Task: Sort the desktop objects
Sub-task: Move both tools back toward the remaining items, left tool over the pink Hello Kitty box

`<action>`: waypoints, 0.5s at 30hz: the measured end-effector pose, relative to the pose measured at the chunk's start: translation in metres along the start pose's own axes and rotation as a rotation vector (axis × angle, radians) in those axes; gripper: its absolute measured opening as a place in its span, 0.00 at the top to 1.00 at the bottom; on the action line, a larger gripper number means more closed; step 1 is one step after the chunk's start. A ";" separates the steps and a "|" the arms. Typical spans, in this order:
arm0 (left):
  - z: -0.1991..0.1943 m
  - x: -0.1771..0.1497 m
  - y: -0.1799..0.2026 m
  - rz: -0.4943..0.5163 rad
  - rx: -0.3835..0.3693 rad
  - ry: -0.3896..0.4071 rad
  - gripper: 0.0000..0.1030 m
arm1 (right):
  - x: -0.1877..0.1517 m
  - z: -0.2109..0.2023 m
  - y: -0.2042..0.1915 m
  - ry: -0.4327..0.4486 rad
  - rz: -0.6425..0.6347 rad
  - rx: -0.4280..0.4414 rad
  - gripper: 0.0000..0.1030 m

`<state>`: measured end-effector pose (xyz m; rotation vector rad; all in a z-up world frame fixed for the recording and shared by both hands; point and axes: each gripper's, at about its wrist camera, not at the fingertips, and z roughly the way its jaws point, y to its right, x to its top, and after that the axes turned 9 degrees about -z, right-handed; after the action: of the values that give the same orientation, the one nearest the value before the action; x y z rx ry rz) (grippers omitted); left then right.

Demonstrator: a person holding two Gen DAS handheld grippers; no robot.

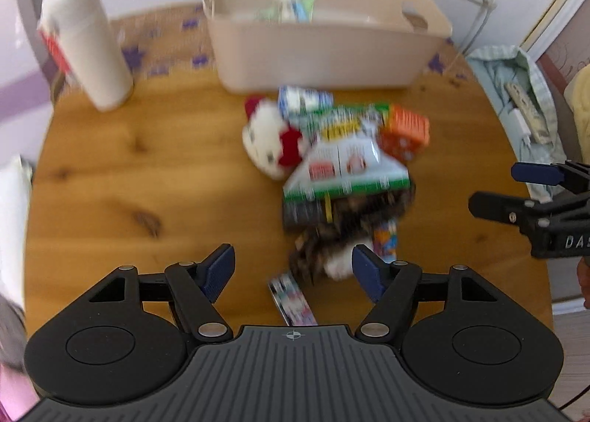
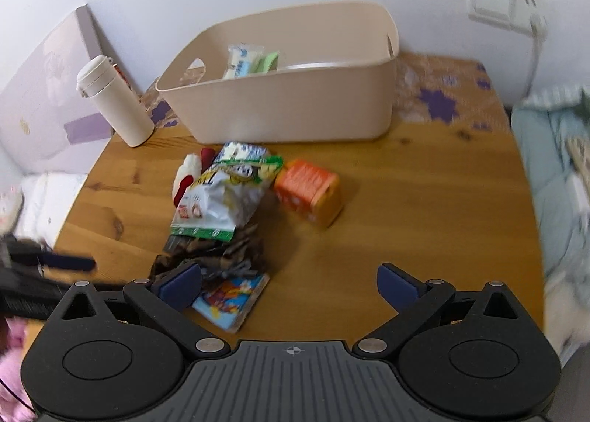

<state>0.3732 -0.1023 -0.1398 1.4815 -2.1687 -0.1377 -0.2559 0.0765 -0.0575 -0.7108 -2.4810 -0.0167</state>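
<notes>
Your left gripper [image 1: 293, 267]: nearest the lens, jaws spread, nothing pinched; a small printed packet [image 1: 293, 298] lies flat on the wood between them.
Your right gripper [image 2: 289, 283]: jaws spread wide, nothing held; bare wood between the pads.
Table [image 2: 424, 208]: round wooden top, carrying everything.
Bin [image 2: 287, 104]: beige tub at the far edge by the wall, with a few packets [image 2: 250, 62] already inside.
Bottle [image 2: 114, 104]: white flask, upright, left of the bin.
Pile: just in front of the bin, a crumpled snack bag [image 2: 217, 200] on top, dark brown fuzzy thing [image 2: 221, 252] beneath.
Orange box [image 2: 309, 191]: touching the pile's right side.
Plush [image 1: 273, 143]: white and red toy on its left.
Picture card [image 2: 232, 298]: beside your right gripper's left pad.
</notes>
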 end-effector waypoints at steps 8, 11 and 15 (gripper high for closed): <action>0.026 -0.040 0.003 -0.117 0.028 -0.119 0.30 | -0.013 0.015 -0.012 -0.025 0.211 0.043 0.00; 0.036 -0.052 0.002 -0.175 0.037 -0.156 0.30 | -0.013 0.022 -0.019 -0.026 0.264 0.048 0.00; 0.046 -0.061 0.000 -0.224 0.050 -0.182 0.30 | -0.008 0.031 -0.028 -0.028 0.288 0.034 0.00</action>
<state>0.3694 -0.0572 -0.2008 1.8004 -2.1520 -0.3085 -0.2803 0.0535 -0.0843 -1.0521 -2.3762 0.1423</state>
